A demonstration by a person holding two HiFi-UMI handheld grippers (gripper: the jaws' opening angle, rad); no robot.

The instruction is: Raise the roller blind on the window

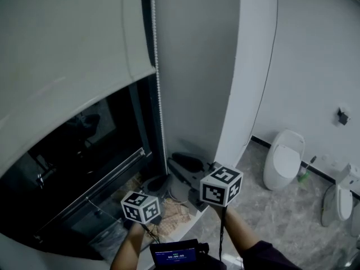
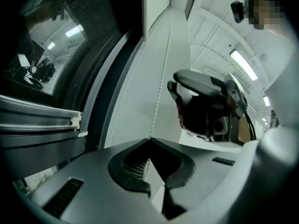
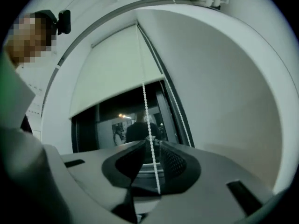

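Note:
The white roller blind [image 1: 67,44] [image 3: 112,69] hangs partway up over the dark window [image 1: 84,145]. Its white bead chain [image 1: 157,66] drops along the window's right edge. My left gripper [image 1: 165,180] [image 2: 149,139] is shut on the bead chain [image 2: 159,97], which rises from its closed tips. My right gripper [image 1: 172,162] [image 3: 149,142] sits just above the left one. A strand of the chain [image 3: 144,101] runs down between the right jaws, which stand slightly apart and do not press it. In the left gripper view the right gripper [image 2: 205,101] shows close by on the right.
A curved white wall panel [image 1: 247,66] stands right of the window. On the marble floor [image 1: 281,224] at the right are a white toilet [image 1: 284,159] and another white fixture [image 1: 343,198]. A dark window frame rail [image 2: 42,120] lies left. A small screen [image 1: 175,256] is near the person's body.

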